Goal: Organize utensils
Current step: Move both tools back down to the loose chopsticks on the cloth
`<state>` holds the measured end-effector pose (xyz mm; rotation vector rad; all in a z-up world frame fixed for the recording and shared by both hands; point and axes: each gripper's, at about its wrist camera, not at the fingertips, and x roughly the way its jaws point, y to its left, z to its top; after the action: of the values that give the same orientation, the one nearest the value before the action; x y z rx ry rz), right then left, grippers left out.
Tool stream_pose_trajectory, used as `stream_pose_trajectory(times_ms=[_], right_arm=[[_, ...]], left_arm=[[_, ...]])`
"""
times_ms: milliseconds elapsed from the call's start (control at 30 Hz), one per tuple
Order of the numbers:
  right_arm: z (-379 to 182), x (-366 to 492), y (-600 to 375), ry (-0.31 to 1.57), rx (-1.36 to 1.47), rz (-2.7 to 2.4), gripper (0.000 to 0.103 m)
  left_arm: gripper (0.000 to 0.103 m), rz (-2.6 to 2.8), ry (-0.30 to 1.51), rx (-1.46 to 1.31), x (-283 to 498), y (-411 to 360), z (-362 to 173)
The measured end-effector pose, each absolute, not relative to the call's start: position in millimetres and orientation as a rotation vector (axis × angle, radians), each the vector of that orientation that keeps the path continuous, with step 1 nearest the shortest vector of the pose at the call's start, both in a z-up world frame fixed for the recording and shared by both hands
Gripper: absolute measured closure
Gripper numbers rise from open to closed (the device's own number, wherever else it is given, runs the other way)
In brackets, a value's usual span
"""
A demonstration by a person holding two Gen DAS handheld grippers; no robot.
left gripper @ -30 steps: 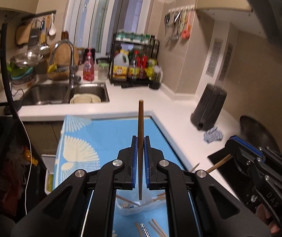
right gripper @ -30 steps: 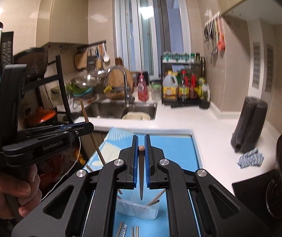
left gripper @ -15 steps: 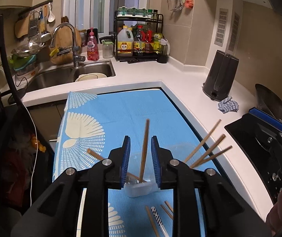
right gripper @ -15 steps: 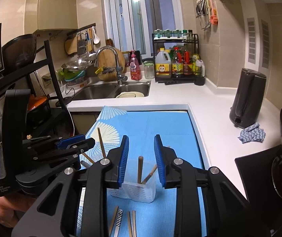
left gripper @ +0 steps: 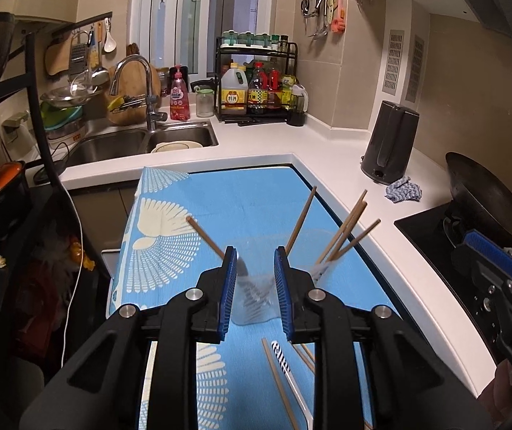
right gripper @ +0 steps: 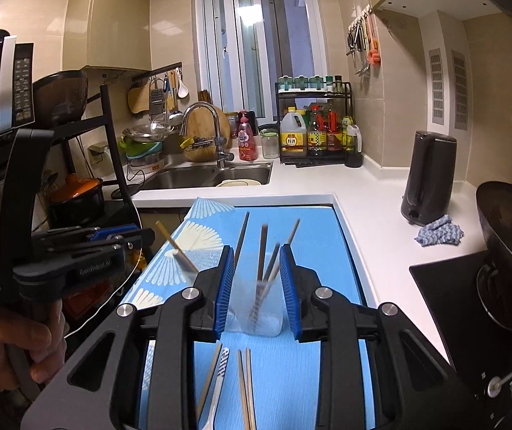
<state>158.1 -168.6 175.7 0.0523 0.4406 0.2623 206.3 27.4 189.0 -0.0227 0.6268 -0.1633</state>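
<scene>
Both chopsticks released a second ago are now leaning in the clear plastic holder [right gripper: 256, 308] on the blue-clothed table [right gripper: 313, 225]; left gripper [left gripper: 255, 283] and right gripper [right gripper: 256, 286] are hovering, jaws apart, empty. More utensils [right gripper: 245, 387] are lying at 6 o'clock.

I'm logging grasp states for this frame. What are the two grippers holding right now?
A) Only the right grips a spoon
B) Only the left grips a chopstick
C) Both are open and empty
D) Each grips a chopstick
C: the left gripper and right gripper both stand open with nothing between the pads; the chopsticks rest in the clear container.
</scene>
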Motion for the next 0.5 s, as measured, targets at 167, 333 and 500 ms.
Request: stream_pose_trajectory(times_ms=[167, 333, 500], right_arm=[[153.8, 138.6, -170.1, 0.455, 0.058, 0.265, 0.076], [124.3, 126.0, -175.6, 0.489, 0.050, 0.269, 0.076], [83.1, 116.3, -186.5, 0.555, 0.073, 0.246, 0.076]], left_arm=[[0.081, -0.163, 0.640, -0.038, 191.8, 34.1, 175.5], [0.081, -0.166, 0.664, -0.053, 171.9, 46.2, 153.1], [0.081, -0.161, 0.718, -0.115, 152.6, 62.3, 113.4]])
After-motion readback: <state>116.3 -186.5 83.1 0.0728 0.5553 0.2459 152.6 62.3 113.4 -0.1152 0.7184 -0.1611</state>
